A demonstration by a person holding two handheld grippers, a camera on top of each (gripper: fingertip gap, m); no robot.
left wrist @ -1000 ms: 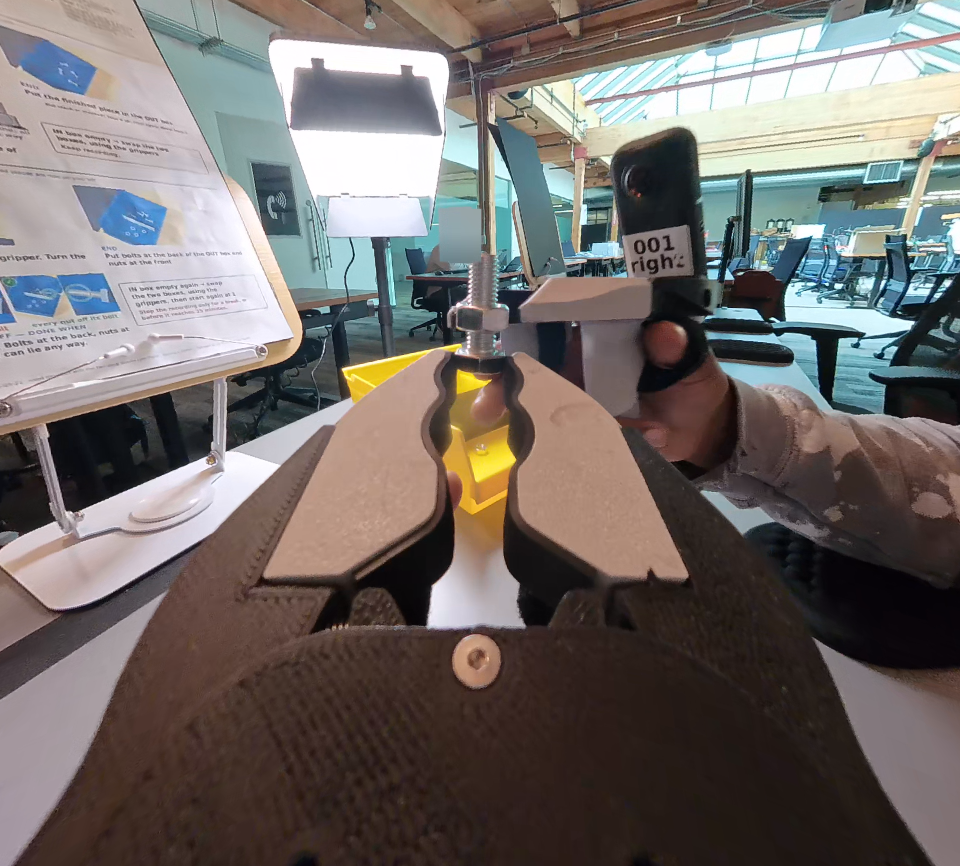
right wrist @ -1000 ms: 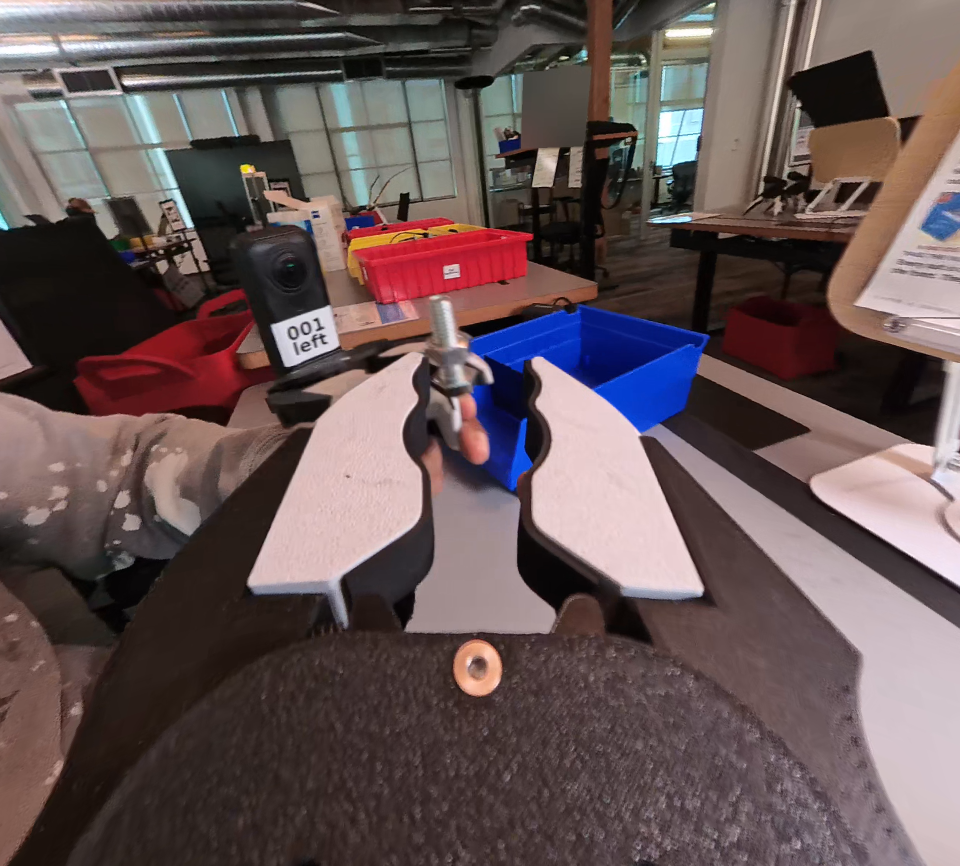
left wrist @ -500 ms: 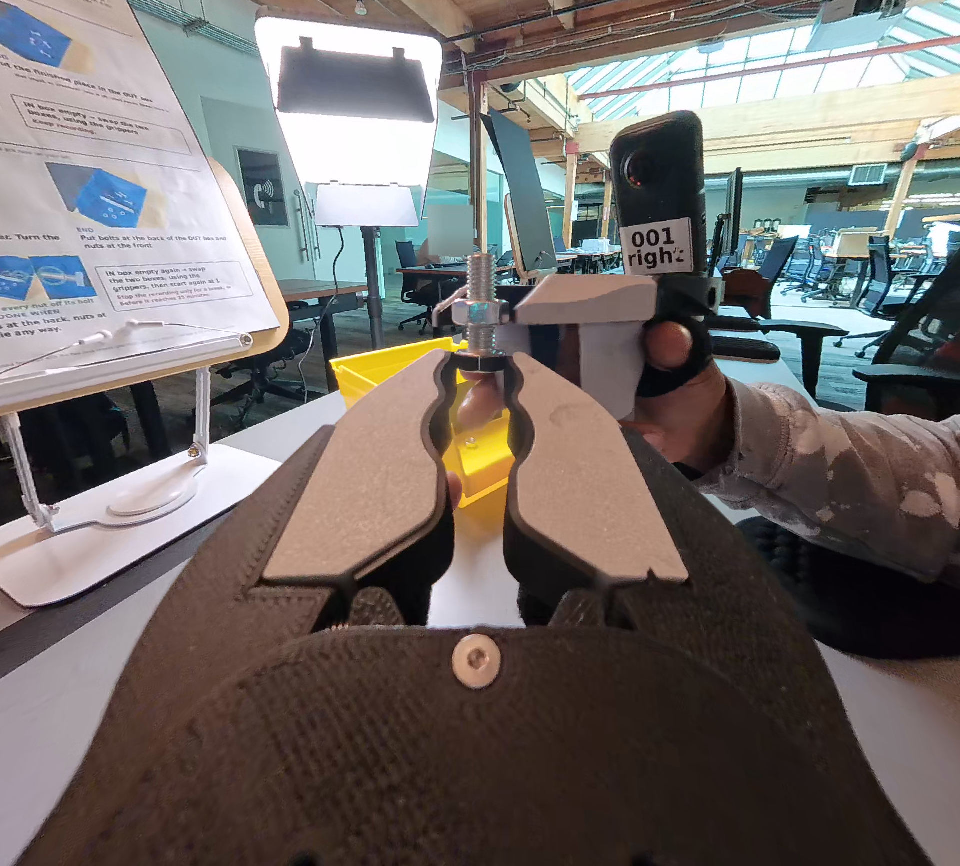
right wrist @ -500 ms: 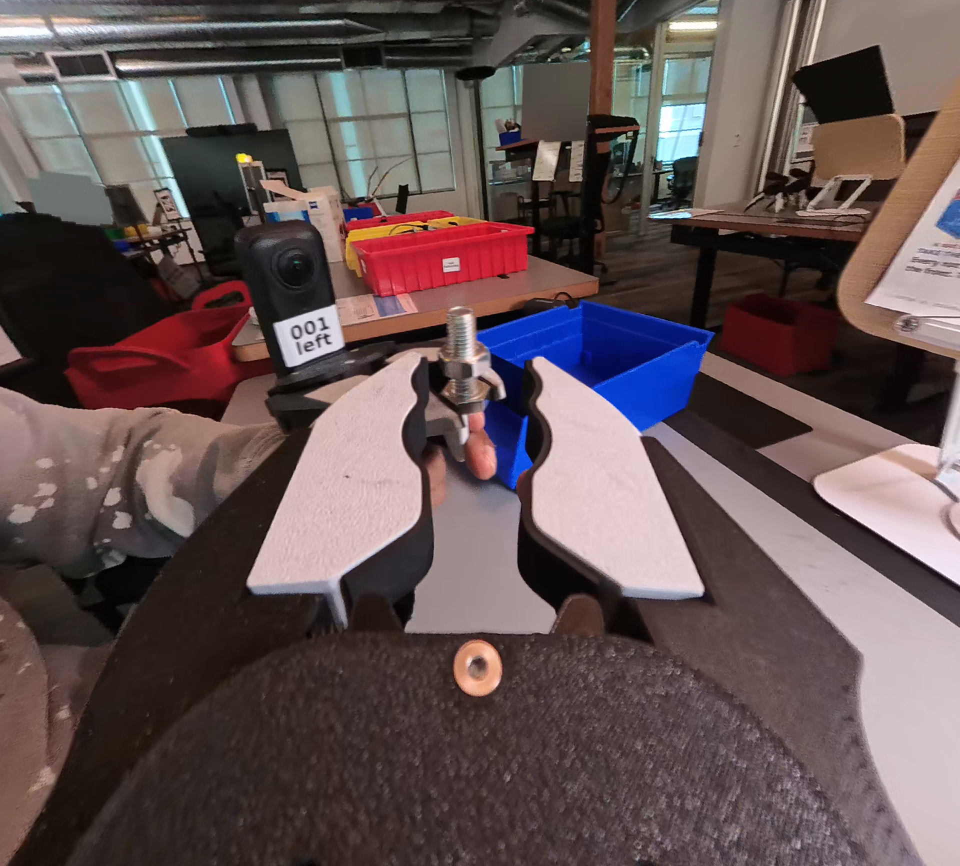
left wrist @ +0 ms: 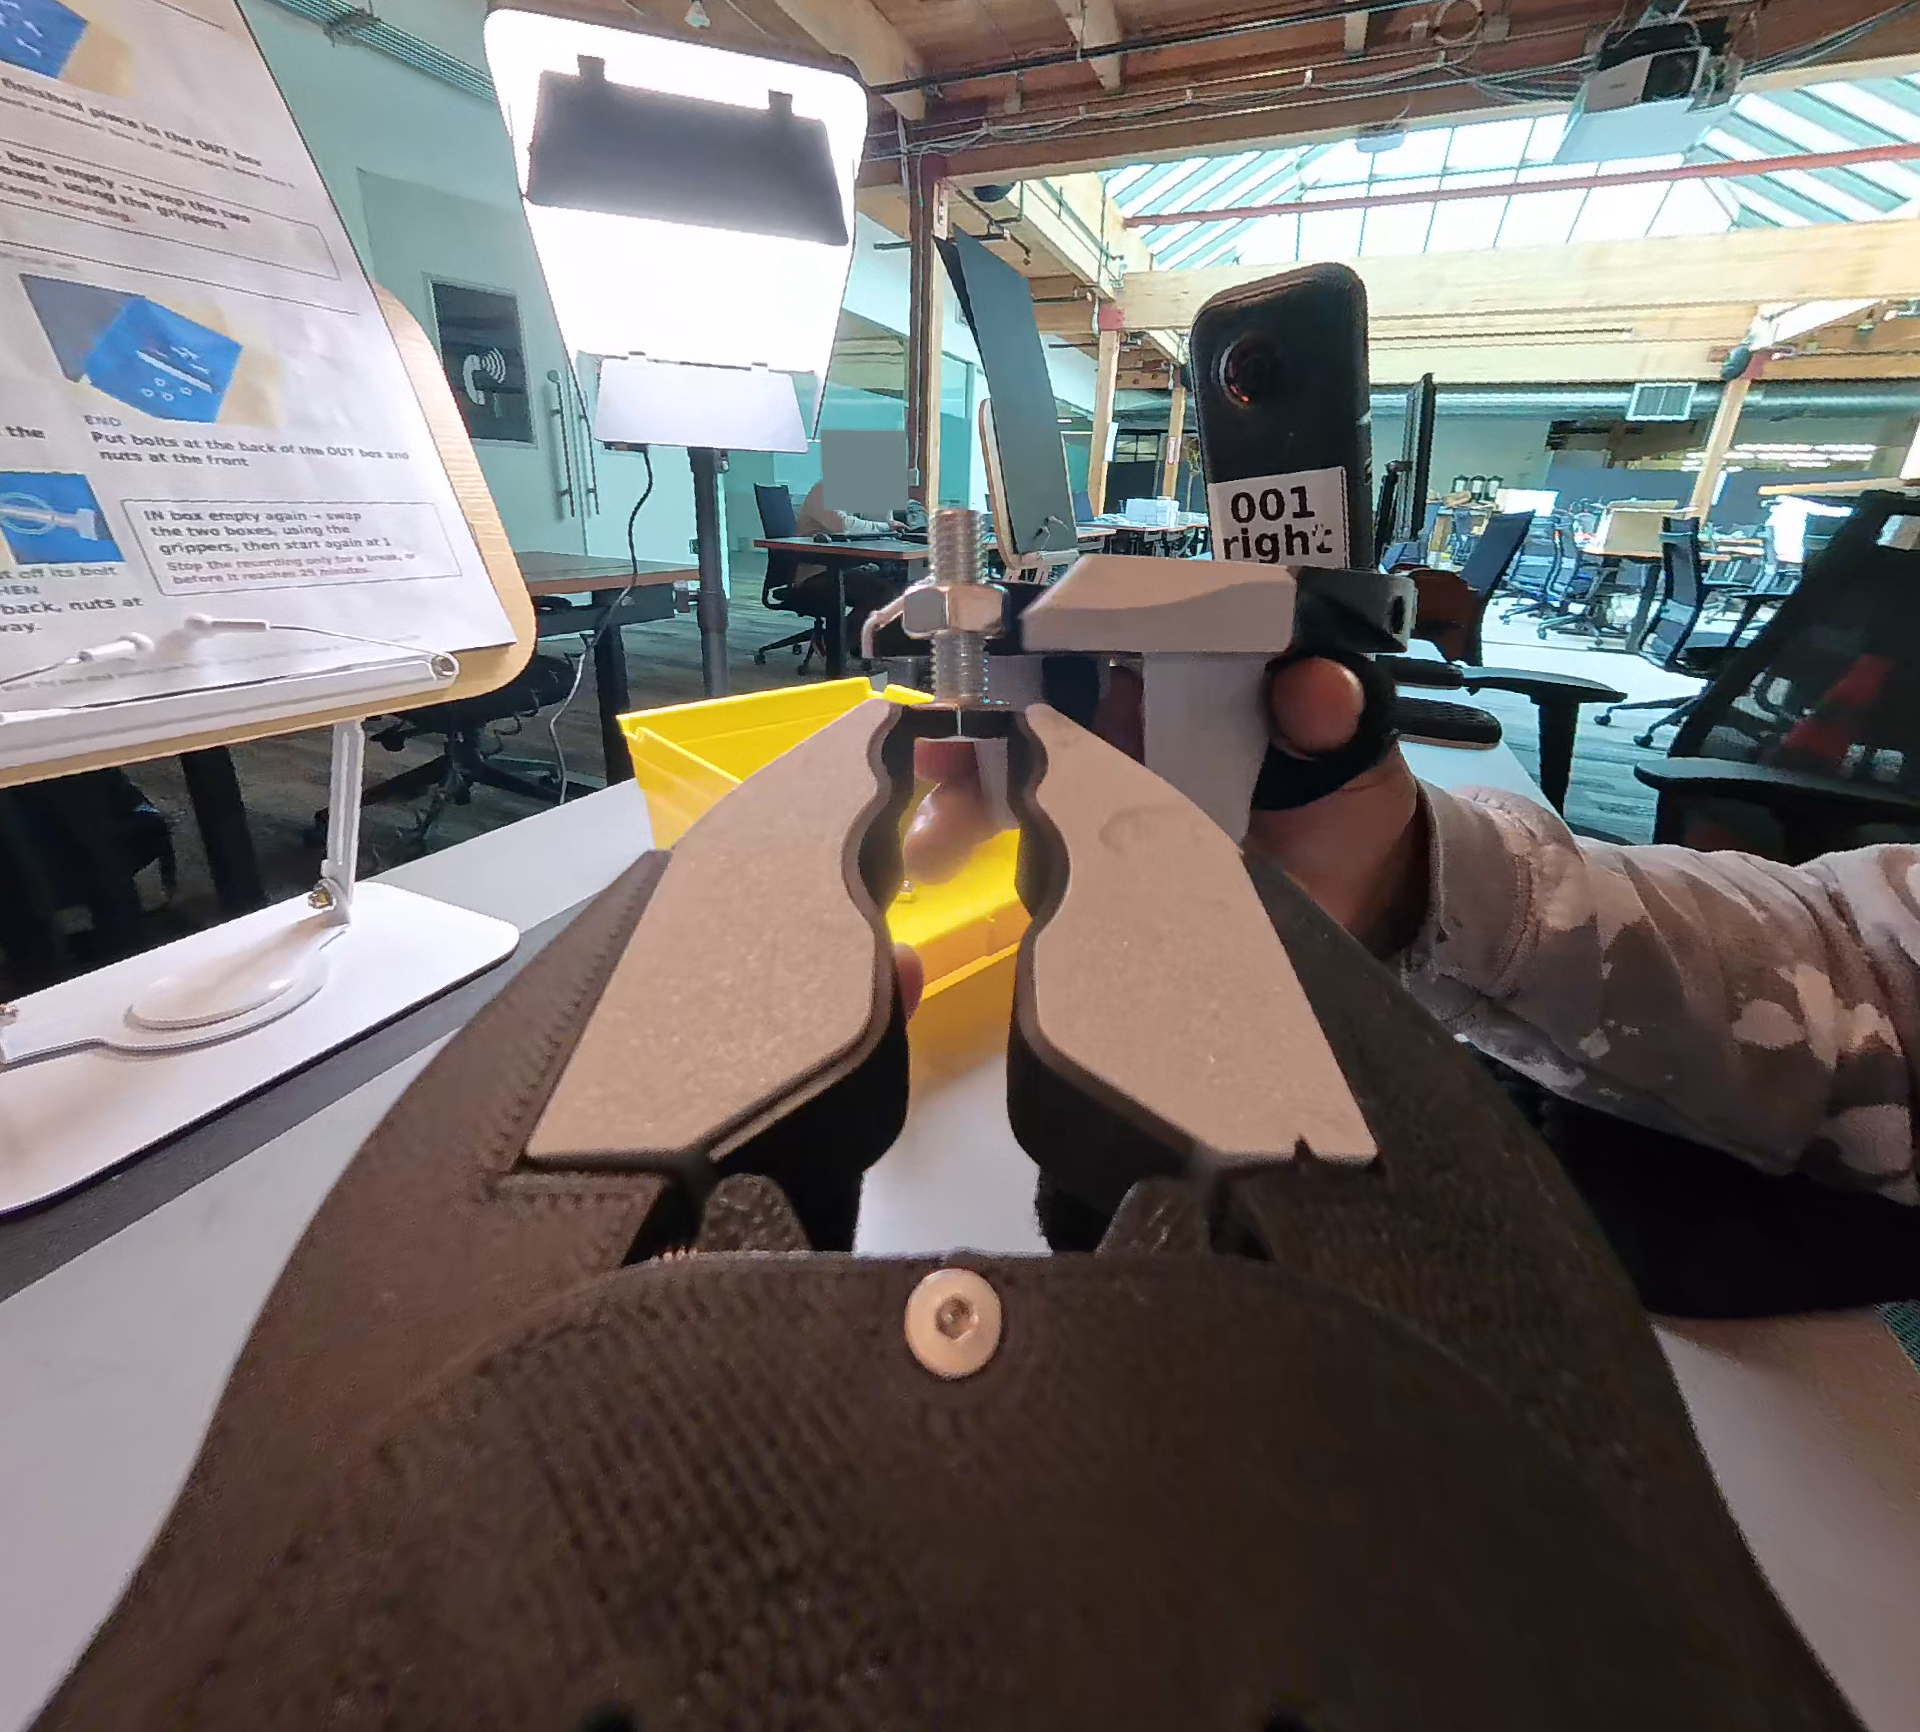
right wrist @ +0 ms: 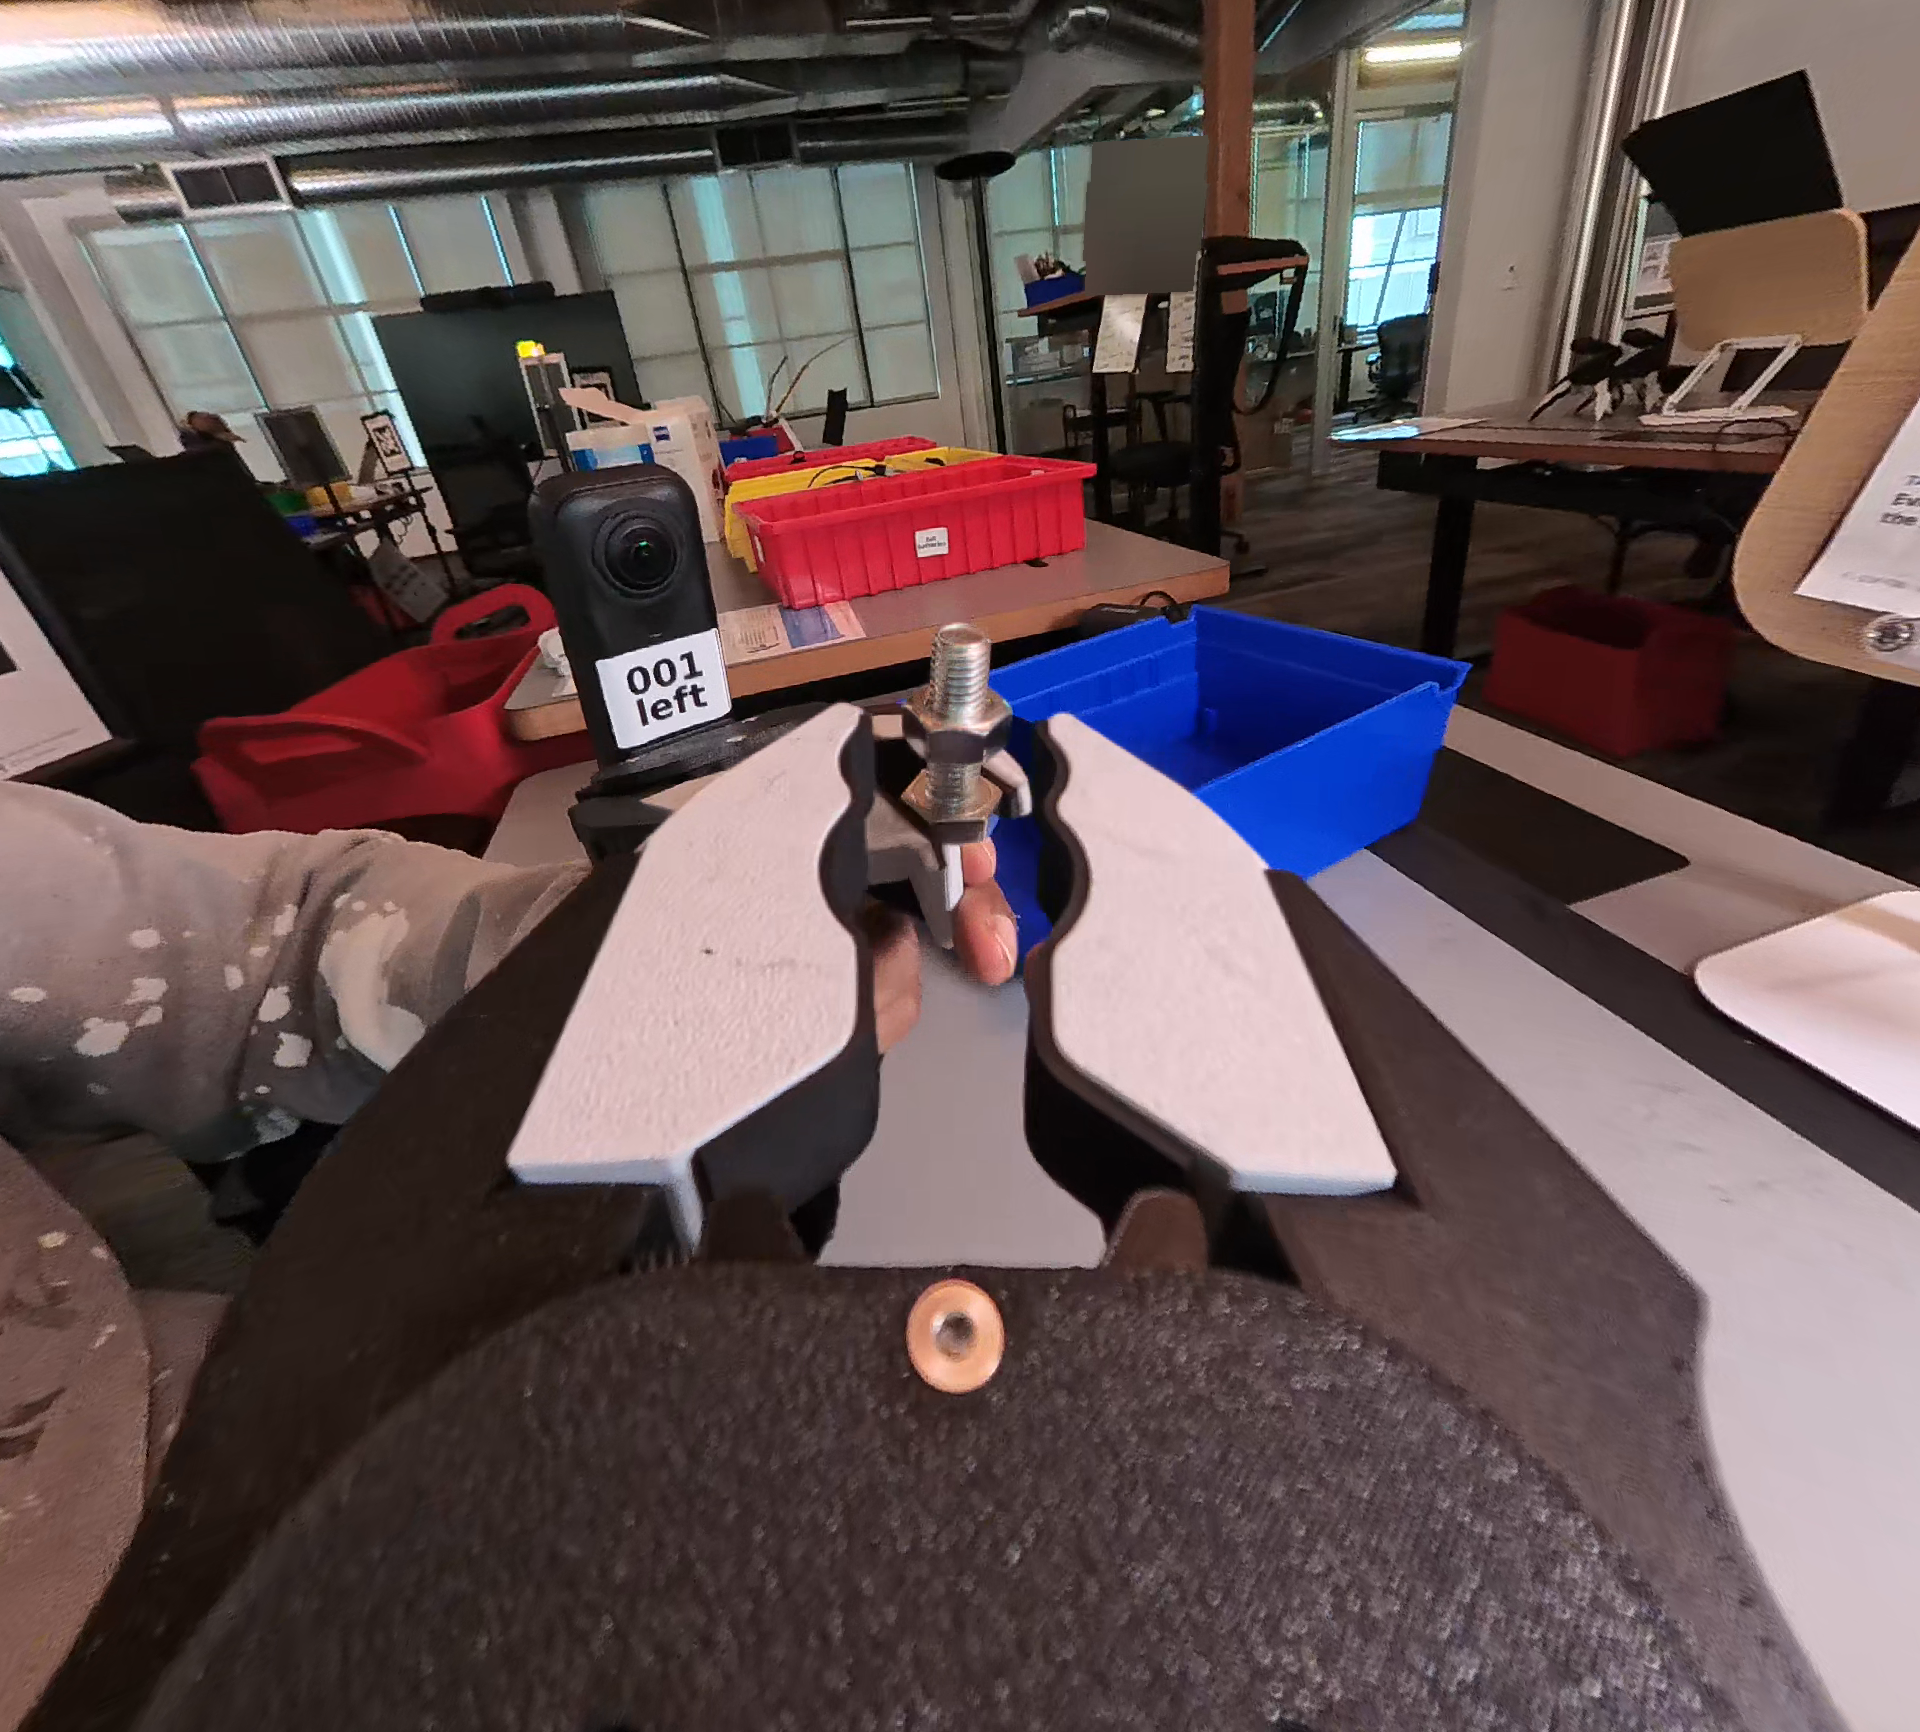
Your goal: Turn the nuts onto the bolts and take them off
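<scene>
1. Closest to the left wrist camera, the left gripper point(left wrist: 961, 732) has its two grey fingers drawn in on the lower end of the bolt point(left wrist: 958, 586), which stands upright above the white table point(left wrist: 156, 1370).
2. Just past those tips, the nut point(left wrist: 948, 612) sits partway down the thread. The right gripper point(left wrist: 940, 614) reaches in from the right and clasps it, one finger on each side.
3. Seen from the right wrist camera, the right gripper point(right wrist: 956, 726) flanks the nut point(right wrist: 956, 724). Contact is less clear from this angle. Below the nut, the left gripper point(right wrist: 951, 804) pinches the bolt head, and the bolt point(right wrist: 958, 654) pokes up through the nut.
4. A hand point(left wrist: 1320, 778) in a speckled sleeve grips the right tool's handle, with a black camera point(left wrist: 1283, 404) mounted on top.
5. Behind the grippers, a yellow bin point(left wrist: 748, 737) rests on the table in the left view and a blue bin point(right wrist: 1299, 747) in the right view.
6. Farther left stands an instruction sheet point(left wrist: 208, 435) on a white stand.
7. Farthest off, a bright light panel point(left wrist: 675, 155) glows, and a red tray point(right wrist: 914, 529) sits on another desk.
</scene>
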